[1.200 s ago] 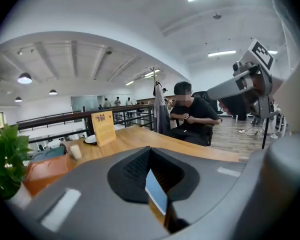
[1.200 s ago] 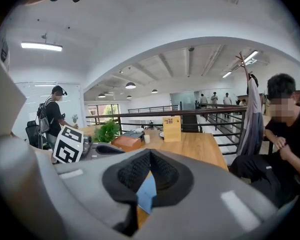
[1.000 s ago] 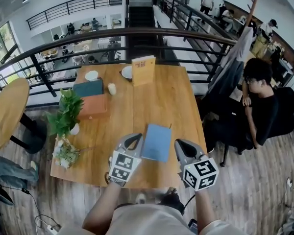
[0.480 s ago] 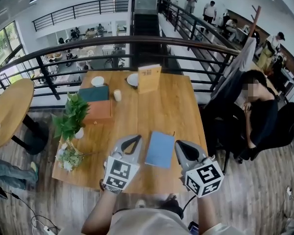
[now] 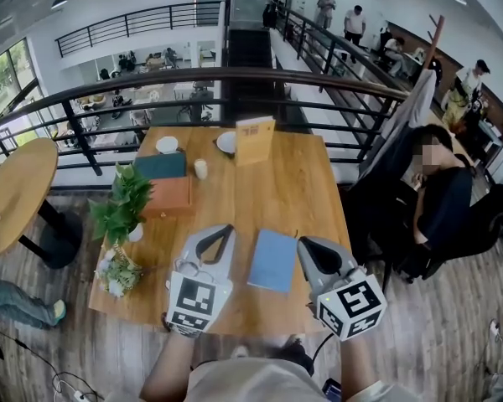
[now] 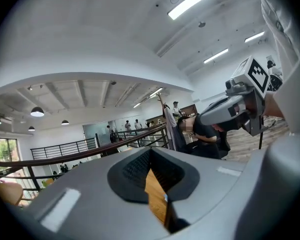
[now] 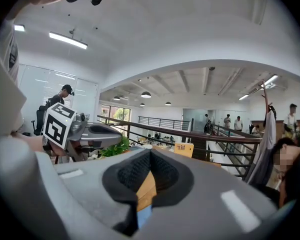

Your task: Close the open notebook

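On the near part of the light brown wooden table (image 5: 310,182) lies a thin blue notebook (image 5: 273,260). It is flat and its cover is shut. It sits close to the table's near edge, a little to the right of the middle.

The grey left hand-held gripper (image 5: 225,229) is just beside the notebook's left side. The grey right hand-held gripper (image 5: 303,244) is just beside its right side. So the notebook lies between the two. Both point away from the person, toward the far side of the table. Each one has its jaws squeezed together with nothing in them, and neither holds the notebook.

Farther out, a green leafy plant in a small white pot (image 5: 121,203) stands near the table's left edge. Next to it lies a flat orange-brown book (image 5: 169,193), with a dark teal book (image 5: 161,165) just behind it. A small white cup (image 5: 201,168) stands beside the teal book. A yellow standing card (image 5: 255,140) is at the far edge, between two white dishes (image 5: 167,144).

A black metal railing (image 5: 235,57) runs behind the table. A seated person in a black top (image 5: 440,203) is off to the right.
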`<state>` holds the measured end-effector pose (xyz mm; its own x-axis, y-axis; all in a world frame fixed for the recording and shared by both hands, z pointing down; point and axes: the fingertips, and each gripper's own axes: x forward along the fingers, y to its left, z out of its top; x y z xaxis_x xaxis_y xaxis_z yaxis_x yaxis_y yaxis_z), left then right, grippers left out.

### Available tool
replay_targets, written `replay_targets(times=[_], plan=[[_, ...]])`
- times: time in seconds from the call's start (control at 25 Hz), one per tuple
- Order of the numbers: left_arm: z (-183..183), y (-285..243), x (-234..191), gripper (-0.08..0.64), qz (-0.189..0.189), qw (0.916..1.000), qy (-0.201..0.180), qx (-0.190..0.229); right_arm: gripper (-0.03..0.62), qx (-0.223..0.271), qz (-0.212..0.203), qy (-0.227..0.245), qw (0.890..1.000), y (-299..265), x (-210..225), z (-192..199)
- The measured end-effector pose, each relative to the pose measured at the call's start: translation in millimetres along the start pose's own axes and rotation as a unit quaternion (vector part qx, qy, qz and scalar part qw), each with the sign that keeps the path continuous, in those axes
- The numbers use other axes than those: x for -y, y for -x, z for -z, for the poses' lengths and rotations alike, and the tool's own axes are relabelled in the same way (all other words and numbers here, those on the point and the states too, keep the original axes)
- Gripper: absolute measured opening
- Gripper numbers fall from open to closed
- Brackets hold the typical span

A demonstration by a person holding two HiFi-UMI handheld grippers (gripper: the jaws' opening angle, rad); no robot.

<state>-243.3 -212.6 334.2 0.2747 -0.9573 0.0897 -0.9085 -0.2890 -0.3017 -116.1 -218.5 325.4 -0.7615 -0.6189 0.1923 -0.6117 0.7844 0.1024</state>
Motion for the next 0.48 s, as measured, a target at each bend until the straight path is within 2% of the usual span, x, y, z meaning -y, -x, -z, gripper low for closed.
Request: replay_targets(times=[0.48], plan=[[-11.7, -0.9, -0.1, 0.005, 0.0, 0.9999, -0.015, 0.007, 0.0, 0.001, 0.003, 0.009, 1.0, 0.0, 0.7, -7.6]])
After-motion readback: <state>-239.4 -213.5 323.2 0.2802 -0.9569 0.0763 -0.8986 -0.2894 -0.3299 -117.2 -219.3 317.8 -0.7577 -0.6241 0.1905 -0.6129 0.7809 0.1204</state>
